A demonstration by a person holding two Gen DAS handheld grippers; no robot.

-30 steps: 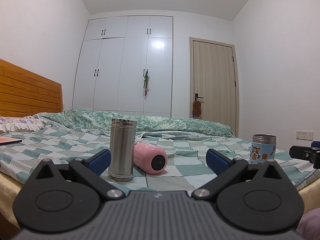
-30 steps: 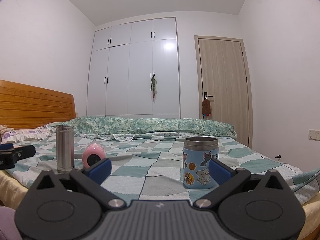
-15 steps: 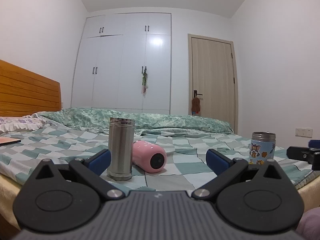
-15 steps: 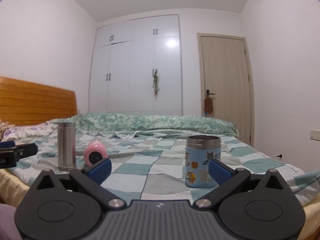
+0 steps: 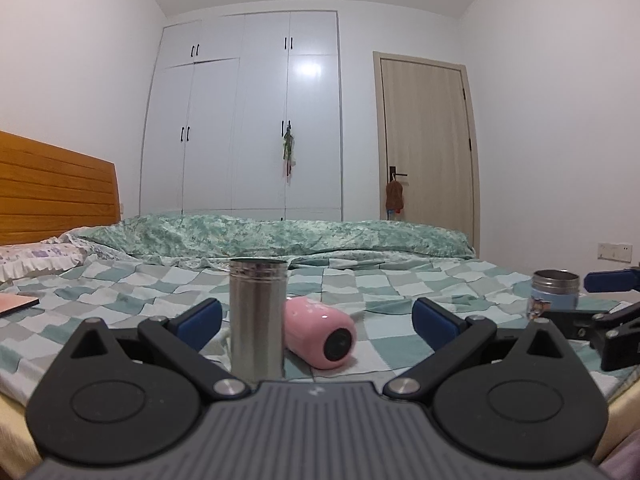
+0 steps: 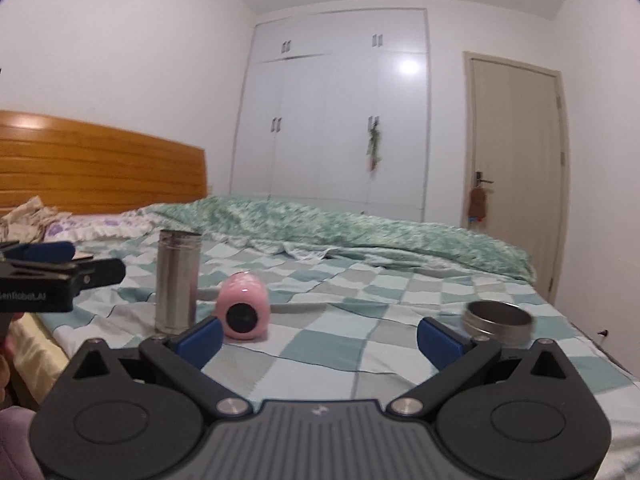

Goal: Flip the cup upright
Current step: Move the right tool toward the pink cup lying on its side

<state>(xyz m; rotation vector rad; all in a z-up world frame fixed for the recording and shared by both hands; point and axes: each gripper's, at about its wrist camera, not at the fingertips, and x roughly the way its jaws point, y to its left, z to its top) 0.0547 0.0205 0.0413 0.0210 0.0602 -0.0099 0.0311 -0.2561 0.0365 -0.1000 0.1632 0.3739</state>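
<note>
A pink cup [image 5: 320,338] lies on its side on the checked bedspread, its dark end facing me; it also shows in the right wrist view [image 6: 243,312]. A tall steel cup [image 5: 258,316] stands upright just left of it, also in the right wrist view [image 6: 177,282]. A blue cartoon cup with a steel rim [image 5: 554,292] stands at the right; only its rim [image 6: 498,318] shows behind my right finger. My left gripper [image 5: 316,318] is open and empty, short of the pink cup. My right gripper [image 6: 320,340] is open and empty, the pink cup near its left finger.
The bed [image 5: 400,300] carries a green duvet [image 5: 280,236] along its far side and a wooden headboard [image 5: 52,192] at the left. A flat orange item [image 5: 14,304] lies at the bed's left. Wardrobe and door stand behind.
The right gripper has swung left and risen, bringing the pink cup near its left finger and the blue cup behind its right finger. The left gripper has sunk slightly.
</note>
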